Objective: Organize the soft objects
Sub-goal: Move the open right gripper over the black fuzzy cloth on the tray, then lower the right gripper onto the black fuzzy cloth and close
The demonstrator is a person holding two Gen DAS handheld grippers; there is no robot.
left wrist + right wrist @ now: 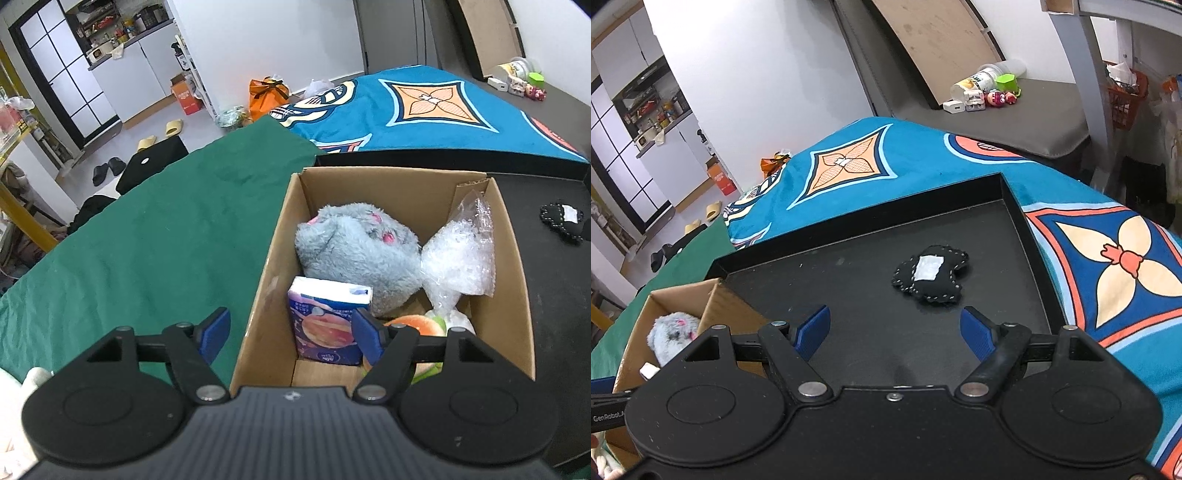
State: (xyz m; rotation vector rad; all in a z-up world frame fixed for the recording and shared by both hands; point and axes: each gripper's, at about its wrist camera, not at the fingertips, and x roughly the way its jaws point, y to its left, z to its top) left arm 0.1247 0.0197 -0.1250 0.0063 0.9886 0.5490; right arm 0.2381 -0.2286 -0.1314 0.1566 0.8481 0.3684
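Our left tool (290, 330) hangs over the near edge of the cardboard box (513, 295), its blue pads spread wide and gripping nothing. The tissue pack (327, 317) stands in the box just beyond the pads, free of them. Behind it lies the grey plush toy (354, 243), with a crumpled clear plastic bag (460, 258) to its right and an orange-and-green plush (417, 325) partly hidden near the right pad. The box sits between green cloth (147, 240) and black tray (849, 273).

Our right tool (895, 328) hovers over that tray, pads spread, empty. The black stitched cushion (932, 275) with its white patch lies on the tray beyond the pads, apart from them.
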